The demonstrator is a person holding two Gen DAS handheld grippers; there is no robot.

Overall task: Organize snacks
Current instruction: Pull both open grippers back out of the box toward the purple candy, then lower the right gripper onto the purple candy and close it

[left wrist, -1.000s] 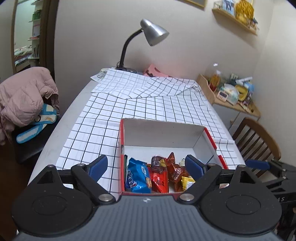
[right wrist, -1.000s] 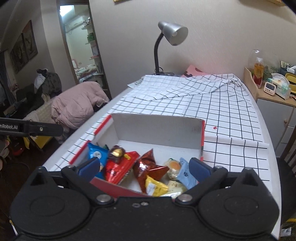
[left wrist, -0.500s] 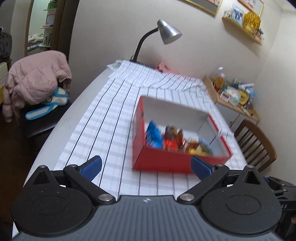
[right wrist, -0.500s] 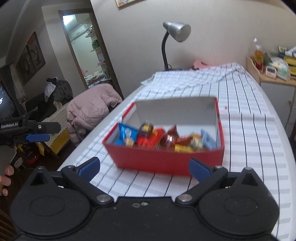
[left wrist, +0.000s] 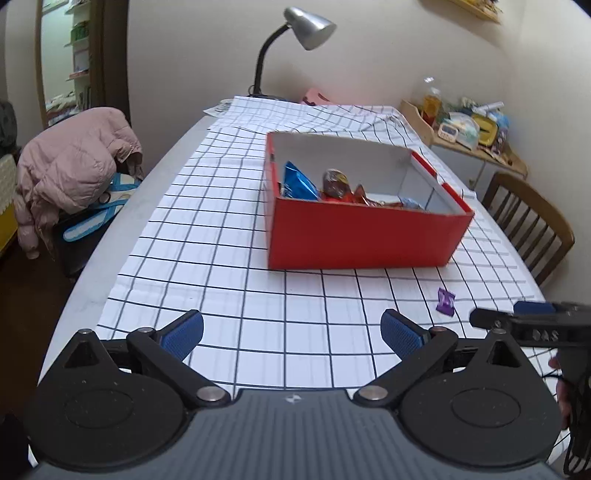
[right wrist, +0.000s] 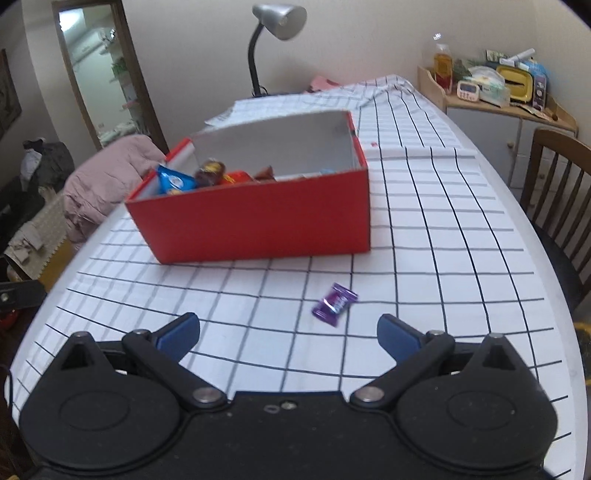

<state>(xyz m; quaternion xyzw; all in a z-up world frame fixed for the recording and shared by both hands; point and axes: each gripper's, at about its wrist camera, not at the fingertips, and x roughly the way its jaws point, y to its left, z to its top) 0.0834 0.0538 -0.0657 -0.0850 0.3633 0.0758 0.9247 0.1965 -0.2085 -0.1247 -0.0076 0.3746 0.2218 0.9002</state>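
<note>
A red cardboard box (left wrist: 362, 232) (right wrist: 258, 221) stands on the checked tablecloth and holds several wrapped snacks, among them a blue packet (left wrist: 297, 182) (right wrist: 173, 179). One small purple candy (left wrist: 446, 301) (right wrist: 334, 303) lies loose on the cloth in front of the box. My left gripper (left wrist: 291, 332) hangs low over the cloth before the box, wide open with nothing between its fingers. My right gripper (right wrist: 288, 332) is also open and empty, with the purple candy just ahead of its fingers and slightly right of centre. The right gripper's tip (left wrist: 532, 319) shows at the right edge of the left wrist view.
A grey desk lamp (left wrist: 295, 33) stands at the table's far end. A wooden chair (left wrist: 528, 225) is on the right. A pink jacket (left wrist: 70, 166) lies over a seat on the left. A cluttered side shelf (right wrist: 495, 88) sits at the back right.
Both grippers pulled back from above the box and sank toward the near part of the table. The left jaws spread a little wider. The purple candy has come into view.
</note>
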